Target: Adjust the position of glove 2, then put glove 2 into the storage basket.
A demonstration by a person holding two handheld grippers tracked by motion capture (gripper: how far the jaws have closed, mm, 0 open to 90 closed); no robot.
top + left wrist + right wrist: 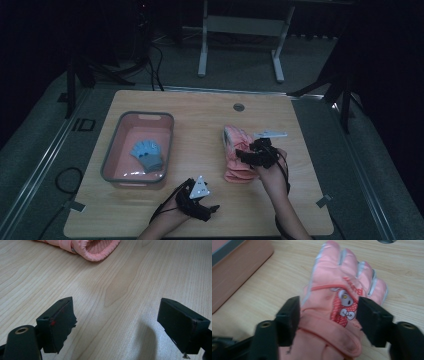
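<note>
Pink glove [337, 312] lay flat on the worktop [210, 210], right of centre, cuff toward the person. Nearest the person, the left hand-held gripper [200, 200] hovered over bare wood, jaws wide apart and holding nothing. The right hand-held gripper [328, 317] straddled the glove's cuff, jaws apart at either side. Farther left, a pink bin [112, 155] held a blue glove [147, 154].

Your wooden table [200, 210] carries a pink basin [112, 150] at left, holding a blue glove [147, 154]; a round grommet [238, 107] sits near its far edge.
</note>
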